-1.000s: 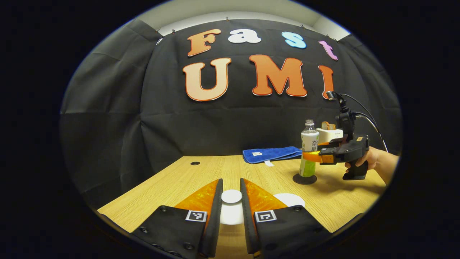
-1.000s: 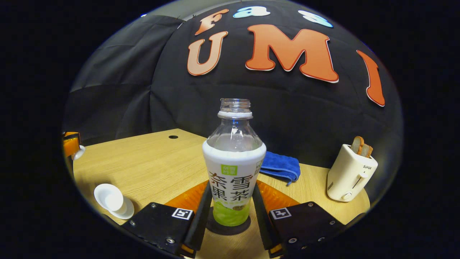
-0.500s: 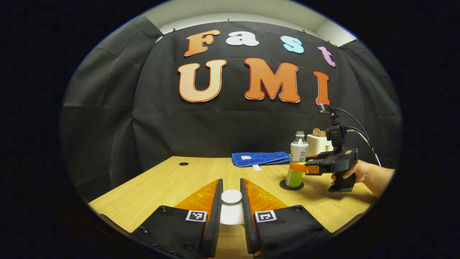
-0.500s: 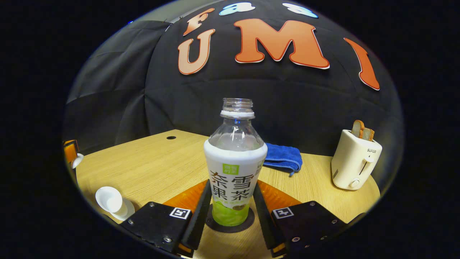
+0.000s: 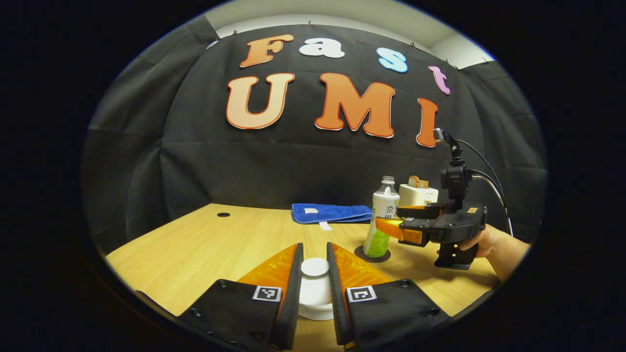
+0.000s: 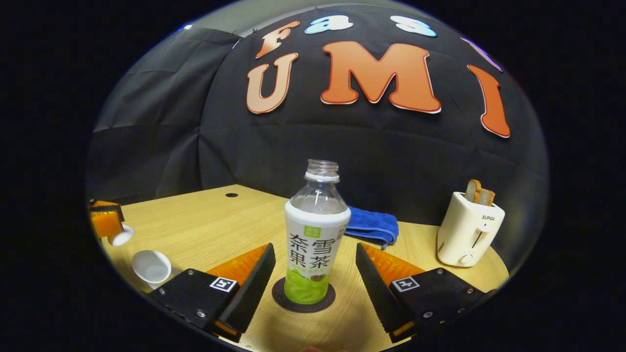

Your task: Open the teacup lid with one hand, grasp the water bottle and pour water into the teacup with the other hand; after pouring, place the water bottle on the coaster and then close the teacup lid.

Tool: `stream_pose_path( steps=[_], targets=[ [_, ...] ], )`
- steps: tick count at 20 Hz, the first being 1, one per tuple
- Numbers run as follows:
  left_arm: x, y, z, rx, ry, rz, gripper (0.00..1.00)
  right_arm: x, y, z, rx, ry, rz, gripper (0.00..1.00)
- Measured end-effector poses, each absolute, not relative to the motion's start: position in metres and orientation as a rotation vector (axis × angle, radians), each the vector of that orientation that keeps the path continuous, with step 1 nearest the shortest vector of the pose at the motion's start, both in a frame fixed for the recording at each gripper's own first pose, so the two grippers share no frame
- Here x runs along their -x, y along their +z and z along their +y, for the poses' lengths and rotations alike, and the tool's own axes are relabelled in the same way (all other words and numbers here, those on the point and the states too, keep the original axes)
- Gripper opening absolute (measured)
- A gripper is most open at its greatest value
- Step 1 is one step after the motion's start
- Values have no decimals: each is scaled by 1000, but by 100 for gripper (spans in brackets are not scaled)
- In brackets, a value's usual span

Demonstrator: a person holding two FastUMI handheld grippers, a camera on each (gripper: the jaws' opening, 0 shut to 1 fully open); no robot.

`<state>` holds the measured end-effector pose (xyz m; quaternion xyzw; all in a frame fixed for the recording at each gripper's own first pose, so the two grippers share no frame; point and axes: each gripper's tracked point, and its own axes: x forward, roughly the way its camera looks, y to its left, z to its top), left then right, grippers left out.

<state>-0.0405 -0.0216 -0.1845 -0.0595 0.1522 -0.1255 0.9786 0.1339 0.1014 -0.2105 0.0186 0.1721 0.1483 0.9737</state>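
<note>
Your right gripper (image 6: 313,274) stands wide open with the water bottle (image 6: 316,234) upright on its coaster (image 6: 303,299) between the fingers, touching neither — toaster (image 6: 468,229) and blue towel (image 6: 372,226) beyond, teacup (image 6: 151,267) off left — while your left gripper (image 5: 315,274) pinches the white lid (image 5: 314,281), seemingly clear of any cup.

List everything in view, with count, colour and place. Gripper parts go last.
water bottle: one, clear with white and green label, uncapped, upright on the coaster.
coaster: one, dark, round, under the bottle.
teacup: one, white, open, near table edge.
teacup lid: one, white, held between the left gripper's fingers.
towel: one, blue, folded, behind the bottle.
toaster: one, cream, bread in its slots, far side of table.
table: one, light wood.
left gripper: shut on the lid.
right gripper: open, fingers either side of the bottle, apart from it.
hand: one, holding the right gripper.
</note>
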Motion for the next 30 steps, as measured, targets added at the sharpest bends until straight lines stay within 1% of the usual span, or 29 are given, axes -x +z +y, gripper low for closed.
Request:
stream_pose_path(
  steps=[1, 2, 7, 13, 14, 17, 18, 20, 21, 24, 25, 26, 27, 28, 29, 30],
  targets=[
    [38, -189, -25, 113, -254, 314, 33, -131, -206, 97, -46, 296, 335, 99],
    [36, -194, -28, 108, -255, 322, 35, -127, -201, 94, -52, 292, 324, 99],
    [32, -216, -40, 88, -266, 379, 34, -106, -173, 84, -78, 299, 264, 99],
    [32, -230, -46, 23, -271, 407, 34, -84, -151, 78, -63, 298, 206, 99],
    [31, -233, -45, 14, -265, 408, 35, -82, -147, 78, -60, 298, 196, 99],
    [32, -242, -45, 22, -259, 437, 33, -74, -142, 80, -51, 307, 187, 99],
    [33, -241, -43, 22, -259, 440, 35, -72, -142, 80, -50, 310, 187, 99],
    [31, -243, -44, 9, -253, 443, 33, -68, -141, 78, -46, 307, 189, 99],
    [30, -245, -42, 5, -242, 446, 34, -67, -140, 77, -45, 302, 190, 99],
    [32, -242, -39, -12, -225, 441, 34, -62, -135, 74, -55, 293, 183, 99],
    [32, -238, -36, -16, -218, 432, 44, -60, -132, 71, -59, 285, 179, 99],
    [28, -227, -32, -23, -199, 406, 46, -58, -128, 69, -63, 274, 175, 99],
    [28, -218, -28, -21, -191, 381, 61, -56, -124, 67, -68, 266, 169, 99],
    [27, -208, -25, -16, -180, 357, 59, -53, -120, 66, -70, 258, 163, 99],
    [24, -198, -22, -6, -170, 336, 70, -50, -115, 64, -70, 251, 156, 99],
    [22, -188, -19, 5, -161, 319, 75, -47, -111, 61, -65, 239, 155, 99]
  ],
)
